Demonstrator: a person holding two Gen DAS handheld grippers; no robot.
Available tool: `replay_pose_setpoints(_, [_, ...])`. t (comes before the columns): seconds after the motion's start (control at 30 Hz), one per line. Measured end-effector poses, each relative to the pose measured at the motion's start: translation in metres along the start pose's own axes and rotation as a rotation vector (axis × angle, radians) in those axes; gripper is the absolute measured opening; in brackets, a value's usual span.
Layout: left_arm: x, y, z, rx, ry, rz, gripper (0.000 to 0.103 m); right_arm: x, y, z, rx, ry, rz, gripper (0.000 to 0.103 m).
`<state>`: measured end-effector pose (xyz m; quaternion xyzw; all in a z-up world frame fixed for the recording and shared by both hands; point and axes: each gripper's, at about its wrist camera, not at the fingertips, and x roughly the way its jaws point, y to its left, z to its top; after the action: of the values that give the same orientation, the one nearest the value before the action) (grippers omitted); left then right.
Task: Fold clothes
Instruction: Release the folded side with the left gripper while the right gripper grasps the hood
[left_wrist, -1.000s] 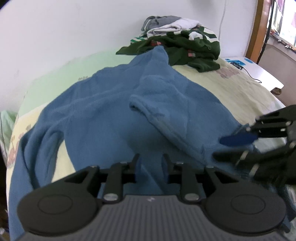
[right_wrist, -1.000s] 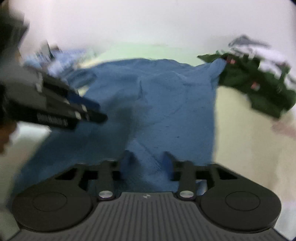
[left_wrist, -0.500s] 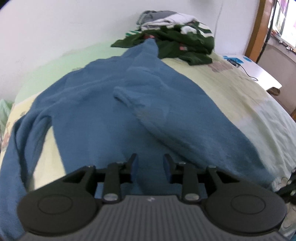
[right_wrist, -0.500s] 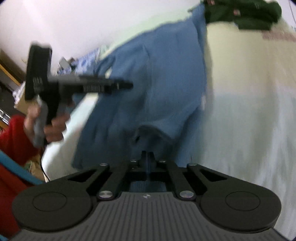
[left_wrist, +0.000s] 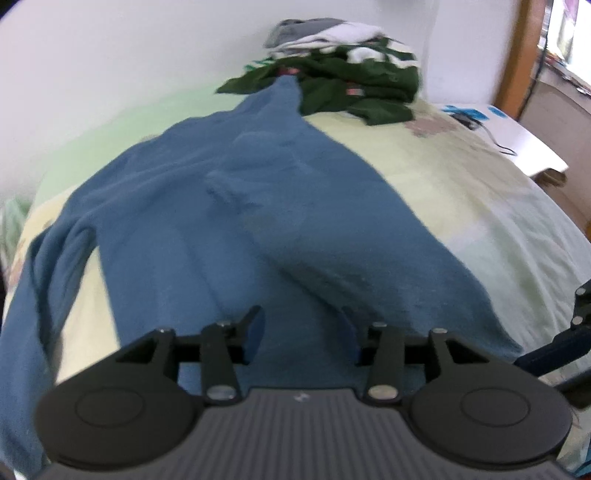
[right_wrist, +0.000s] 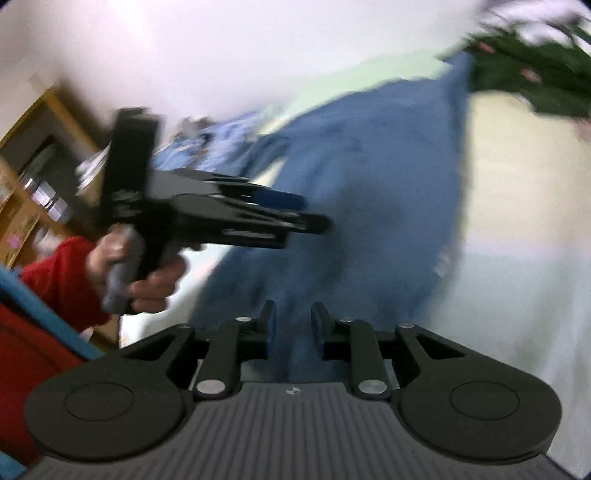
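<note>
A blue fleece garment (left_wrist: 258, 229) lies spread lengthwise over a bed (left_wrist: 480, 206) covered in a pale yellow and green sheet. Seen from the left wrist camera, one long sleeve (left_wrist: 40, 280) trails down the left edge of the mattress, and a raised fold of fabric runs diagonally across the middle of the garment. The left gripper (left_wrist: 301, 332) hovers over the near hem with its two blue-padded fingers spread apart, a clear gap between them and nothing held. At the far end of the bed, the garment's tip touches a pile of dark green clothes (left_wrist: 354, 88), with white and grey pieces stacked on top against the white wall. To the right of the bed stands a white table (left_wrist: 517, 136) with a dark cable on it, and a wooden door frame rises beyond it.

The right wrist camera is blurred by motion. At its left is a wooden shelf (right_wrist: 26, 173) and a red sleeve (right_wrist: 55, 280); a hand (right_wrist: 133, 273) grips the handle of the left gripper, which points out over the blue fabric. In the centre, the right gripper (right_wrist: 293, 325) sits low over the near edge of the garment, its fingers parted by a narrower gap and not clamped on anything; whether they touch the cloth cannot be told. Bare sheet fills the right side.
</note>
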<state>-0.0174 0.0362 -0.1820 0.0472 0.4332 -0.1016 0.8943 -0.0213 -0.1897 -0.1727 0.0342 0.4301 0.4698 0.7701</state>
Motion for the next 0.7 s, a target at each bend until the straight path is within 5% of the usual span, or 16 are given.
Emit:
replay_pose_setpoints(0.07, [0.000, 0.004, -0.002, -0.027, 0.004, 0.029, 0.044, 0.008, 0.002, 0.004, -0.049, 0.003, -0.023, 0.036])
replay_pose_setpoints(0.23, [-0.001, 0.008, -0.008, -0.090, 0.018, 0.047, 0.044, 0.024, -0.007, 0.009, -0.098, 0.024, -0.077, 0.036])
replay_pose_setpoints(0.27, [-0.001, 0.006, -0.009, -0.095, 0.021, 0.053, 0.044, 0.027, -0.009, 0.010, -0.107, 0.029, -0.087, 0.035])
replay_pose_setpoints(0.37, [-0.002, 0.005, -0.010, -0.111, 0.020, 0.067, 0.044, 0.037, -0.014, 0.013, -0.137, 0.042, -0.120, 0.004])
replay_pose_setpoints(0.43, [-0.004, 0.004, -0.009, -0.122, 0.016, 0.074, 0.044, 0.043, -0.017, 0.014, -0.153, 0.049, -0.137, 0.004])
replay_pose_setpoints(0.63, [-0.009, 0.003, 0.001, -0.140, -0.009, 0.077, 0.047, 0.028, -0.016, 0.014, -0.044, 0.067, 0.081, 0.004])
replay_pose_setpoints(0.7, [-0.004, 0.001, 0.002, -0.142, -0.003, 0.074, 0.047, 0.041, -0.017, 0.005, -0.092, 0.120, 0.008, 0.005])
